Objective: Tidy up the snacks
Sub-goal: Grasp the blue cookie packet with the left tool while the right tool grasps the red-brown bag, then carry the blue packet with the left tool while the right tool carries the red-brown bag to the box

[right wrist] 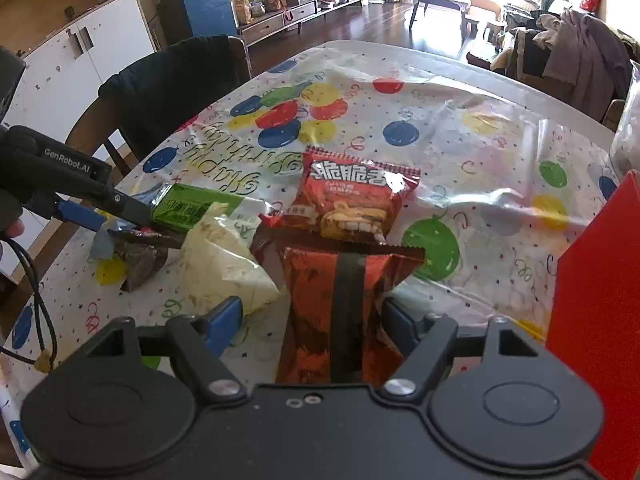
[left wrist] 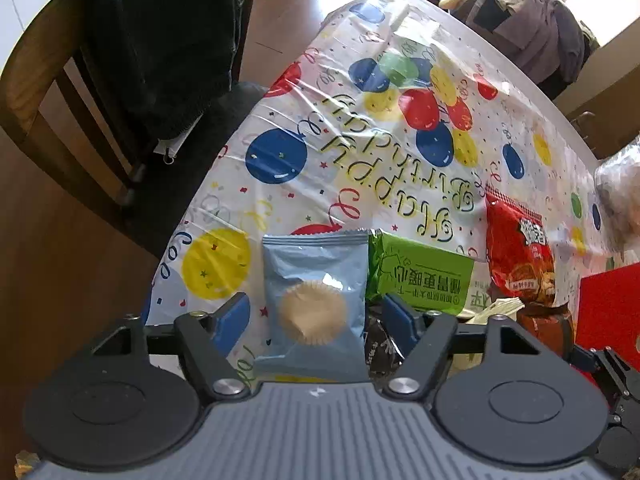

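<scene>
Stock on the counter [right wrist: 460, 80], under a balloon-print party cloth; sorting judged barely begun.

- Left tool [left wrist: 314, 314]: fingers spread on either side of a pale blue packet holding a paper-cupped cake [left wrist: 314, 300]. The packet lies flat between the blue pads; neither pad visibly presses on it, so not yet gripped.
- Right tool [right wrist: 312, 322]: fingers spread around the near end of a dark red-orange packet with a black back seam [right wrist: 340, 300], which lies flat between them. Left pad stands clear; contact at the right pad cannot be told.
- Green packet [left wrist: 424, 276]: just ahead and to the right of the left tool, beside the blue packet.
- Dark brown wrapper [right wrist: 140, 256]: just right of the left tool's right finger.
- Cream-white bag [right wrist: 228, 264]: between the two tools, ahead-left of the right tool.
- Red crisp packet with white lettering [right wrist: 352, 196]: straight ahead of the right tool, its near end under the dark red-orange packet.
- Red box or panel [right wrist: 596, 320]: close on the right tool's right; possibly the destination, cannot tell.

Done: nothing visibly put away. Left: all six snacks lie loose in one overlapping cluster.
</scene>
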A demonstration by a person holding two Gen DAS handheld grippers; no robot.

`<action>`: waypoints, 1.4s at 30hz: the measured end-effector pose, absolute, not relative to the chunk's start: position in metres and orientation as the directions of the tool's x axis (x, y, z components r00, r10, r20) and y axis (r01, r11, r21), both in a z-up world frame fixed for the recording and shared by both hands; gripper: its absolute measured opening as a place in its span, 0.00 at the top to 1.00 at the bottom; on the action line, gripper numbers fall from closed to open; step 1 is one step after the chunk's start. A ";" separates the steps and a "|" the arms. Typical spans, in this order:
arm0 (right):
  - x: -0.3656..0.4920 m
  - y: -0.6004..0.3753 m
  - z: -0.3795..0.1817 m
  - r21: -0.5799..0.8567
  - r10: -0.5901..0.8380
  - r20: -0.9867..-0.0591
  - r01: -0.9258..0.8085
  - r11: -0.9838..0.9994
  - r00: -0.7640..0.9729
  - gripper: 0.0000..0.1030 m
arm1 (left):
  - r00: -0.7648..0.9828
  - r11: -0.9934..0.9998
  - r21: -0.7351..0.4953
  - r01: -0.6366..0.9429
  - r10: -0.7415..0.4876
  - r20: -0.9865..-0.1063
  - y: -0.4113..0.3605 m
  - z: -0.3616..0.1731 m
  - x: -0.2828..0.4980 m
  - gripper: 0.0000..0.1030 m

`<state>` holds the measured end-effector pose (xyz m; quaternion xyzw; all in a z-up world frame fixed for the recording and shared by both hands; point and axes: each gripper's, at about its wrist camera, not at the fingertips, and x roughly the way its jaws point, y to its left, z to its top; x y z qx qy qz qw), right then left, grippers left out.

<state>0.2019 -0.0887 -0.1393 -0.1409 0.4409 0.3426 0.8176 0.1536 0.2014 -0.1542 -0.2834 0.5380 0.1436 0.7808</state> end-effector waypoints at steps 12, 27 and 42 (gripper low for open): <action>0.209 -0.094 -0.141 0.069 0.402 -0.826 -0.639 0.766 0.394 0.51 | 0.389 0.792 -0.292 -0.536 -0.075 -0.918 0.203 -0.153 0.148 0.56; 0.188 -0.111 -0.129 0.071 0.392 -0.809 -0.588 0.805 0.438 0.64 | 0.411 0.788 -0.312 -0.532 -0.082 -0.908 0.208 -0.150 0.131 0.56; 0.143 -0.126 -0.092 0.085 0.392 -0.775 -0.533 0.842 0.496 0.64 | 0.485 0.854 -0.311 -0.416 -0.081 -0.871 0.191 -0.116 0.088 0.56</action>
